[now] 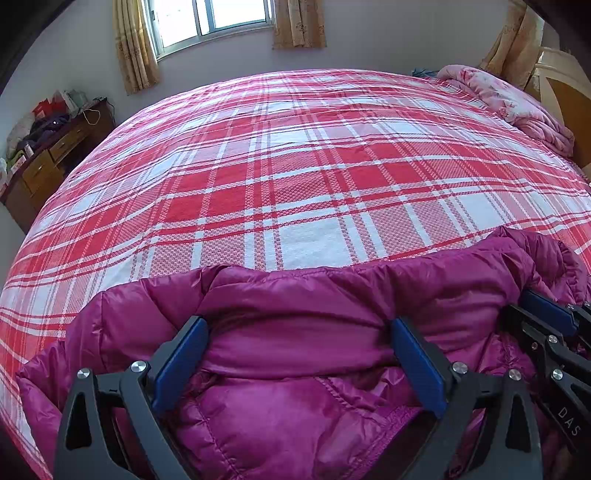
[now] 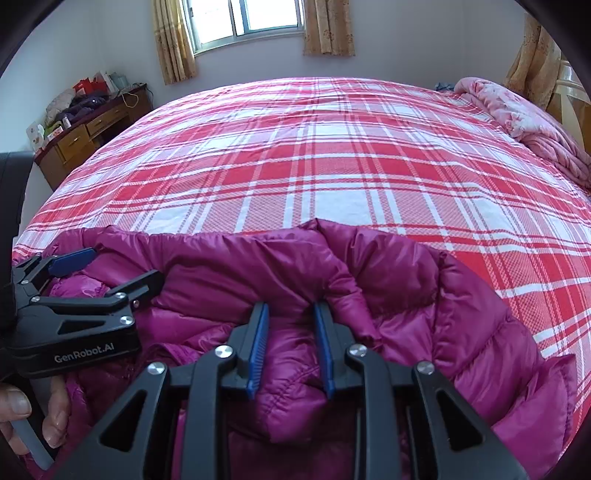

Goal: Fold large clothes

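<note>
A magenta puffer jacket (image 1: 295,398) (image 2: 424,295) lies bunched at the near edge of a bed with a red and white plaid sheet (image 1: 295,177) (image 2: 314,166). My left gripper (image 1: 299,325) (image 2: 125,264) stands wide open over the jacket's upper edge, its blue pads on either side of a broad fold. To its right, my right gripper (image 2: 290,308) (image 1: 524,302) is shut on a raised ridge of the jacket, the fabric pinched between its pads. A person's hand (image 2: 22,413) holds the left gripper's handle.
A pink floral quilt (image 1: 517,99) (image 2: 524,118) is heaped at the bed's far right by the headboard (image 1: 565,85). A cluttered wooden desk (image 1: 48,158) (image 2: 88,133) stands against the left wall. The window (image 1: 210,18) has curtains.
</note>
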`<state>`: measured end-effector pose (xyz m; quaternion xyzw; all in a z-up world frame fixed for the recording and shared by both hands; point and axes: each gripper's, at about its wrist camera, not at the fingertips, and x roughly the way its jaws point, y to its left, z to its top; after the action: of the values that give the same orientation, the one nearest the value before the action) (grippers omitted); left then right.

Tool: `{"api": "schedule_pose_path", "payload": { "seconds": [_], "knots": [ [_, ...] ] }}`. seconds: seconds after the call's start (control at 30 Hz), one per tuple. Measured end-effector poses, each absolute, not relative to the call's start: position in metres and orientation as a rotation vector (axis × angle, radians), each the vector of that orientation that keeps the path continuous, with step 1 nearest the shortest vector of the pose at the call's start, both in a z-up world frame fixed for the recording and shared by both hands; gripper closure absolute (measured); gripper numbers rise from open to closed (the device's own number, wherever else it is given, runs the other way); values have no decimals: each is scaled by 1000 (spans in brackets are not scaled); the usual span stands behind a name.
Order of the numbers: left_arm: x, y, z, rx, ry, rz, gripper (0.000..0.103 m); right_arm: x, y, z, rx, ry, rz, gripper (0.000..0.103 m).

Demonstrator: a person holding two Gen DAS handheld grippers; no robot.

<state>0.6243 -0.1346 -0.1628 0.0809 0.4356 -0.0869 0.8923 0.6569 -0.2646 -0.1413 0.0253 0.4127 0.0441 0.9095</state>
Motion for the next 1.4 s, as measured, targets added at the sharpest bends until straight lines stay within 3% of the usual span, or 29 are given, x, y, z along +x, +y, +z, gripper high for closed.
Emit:
{"api": "schedule_pose_path", "payload": {
  "seconds": [1.13, 1.2, 1.27, 1.33, 1.4],
  "knots": [
    [626, -140, -159, 227, 913, -173, 2, 661, -260, -143, 7, 873, 83, 75],
    [619, -132, -147, 252, 887, -157, 2, 657, -256, -137, -34, 863, 118, 66],
    [607, -117, -130, 215, 853, -143, 2, 648, -254, -130, -53, 845, 138, 41],
    [590, -94, -111, 162, 829, -156, 2, 627, -253, -120, -72, 796, 122, 26],
    [567, -70, -97, 139, 806, -145, 2, 608, -254, -112, -96, 766, 117, 25]
  ]
}}
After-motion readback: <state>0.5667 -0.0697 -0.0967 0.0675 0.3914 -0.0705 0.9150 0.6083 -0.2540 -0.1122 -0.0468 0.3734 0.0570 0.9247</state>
